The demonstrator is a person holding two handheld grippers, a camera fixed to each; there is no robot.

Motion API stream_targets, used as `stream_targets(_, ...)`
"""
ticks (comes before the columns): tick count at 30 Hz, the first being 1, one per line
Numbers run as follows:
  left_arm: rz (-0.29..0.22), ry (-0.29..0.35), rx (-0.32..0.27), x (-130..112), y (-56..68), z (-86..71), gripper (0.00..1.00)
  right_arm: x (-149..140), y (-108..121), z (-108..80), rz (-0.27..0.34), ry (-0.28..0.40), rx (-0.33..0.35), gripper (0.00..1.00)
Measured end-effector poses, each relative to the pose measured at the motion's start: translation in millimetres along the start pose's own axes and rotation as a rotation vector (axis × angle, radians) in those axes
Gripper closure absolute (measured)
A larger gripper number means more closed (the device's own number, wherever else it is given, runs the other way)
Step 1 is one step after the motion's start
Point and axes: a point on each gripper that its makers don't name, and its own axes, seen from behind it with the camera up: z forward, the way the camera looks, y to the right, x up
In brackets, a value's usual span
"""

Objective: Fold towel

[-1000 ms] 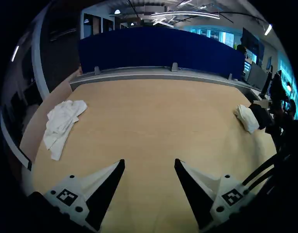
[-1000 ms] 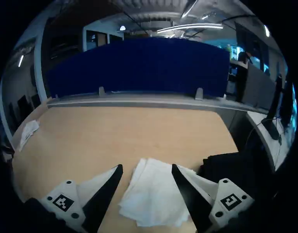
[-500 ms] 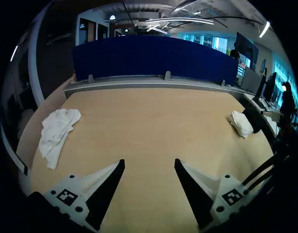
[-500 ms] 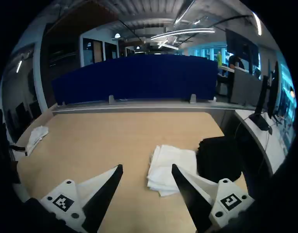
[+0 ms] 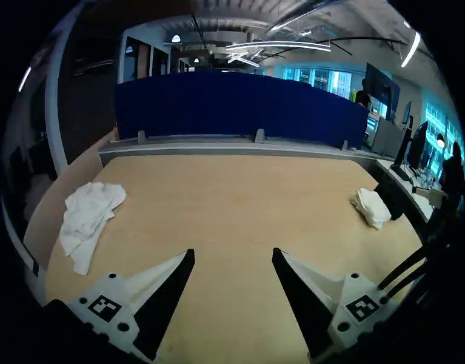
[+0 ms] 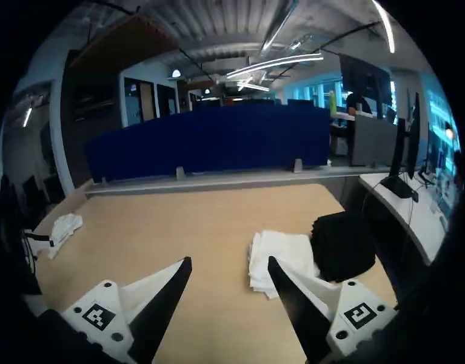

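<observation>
On the wooden counter [image 5: 232, 194], a crumpled white towel [image 5: 86, 215] lay near its left edge, well apart from a folded white towel [image 6: 281, 258] that sat just beside a black folded stack [image 6: 343, 242] (whether touching, I could not tell). The left hand-held gripper [image 5: 232, 251] and the right hand-held gripper [image 6: 229, 259] both hovered released, grasping nothing. A blue partition [image 5: 238, 109] lined the far side.

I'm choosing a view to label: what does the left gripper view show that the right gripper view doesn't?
Left gripper view: the left claw, open, with the crumpled towel off to its left. Right gripper view: the right claw, open, with the folded towel and a black stack just ahead. Both: the two towels, the table, the blue divider.
</observation>
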Motion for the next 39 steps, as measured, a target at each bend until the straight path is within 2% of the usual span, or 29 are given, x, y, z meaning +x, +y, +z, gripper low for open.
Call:
stream_targets(5,-0.027,0.065,0.013,18.3,-5.8,-2.2,0.05,25.4,-12.2,-4.7,0.024,0.104,-0.007,0.03)
stream_targets(11,-0.047,0.199,0.041,51.8,-15.6,-13.0,0.05,53.3,-29.2,-10.9,0.023,0.237,-0.008,0.02)
stream_targets(15,-0.050,0.291,0.070,73.5,-22.6,-24.2,0.05,64.5,-38.7,-13.9,0.021,0.296,-0.005,0.02)
stream_targets(20,-0.055,0.381,0.100,92.4,-28.8,-36.3,0.05,66.0,-48.6,-14.6,0.038,0.315,0.007,0.02)
stream_targets(27,-0.037,0.437,0.131,102.9,-34.3,-46.0,0.05,63.5,-61.9,-13.9,0.065,0.305,0.039,0.02)
stream_targets(35,0.004,0.471,0.134,105.2,-39.6,-44.1,0.05,73.2,-75.1,-16.4,0.089,0.300,0.024,0.02)
stream_targets(39,0.036,0.489,0.138,105.5,-45.0,-38.9,0.05,77.4,-85.2,-15.9,0.135,0.285,0.021,0.02)
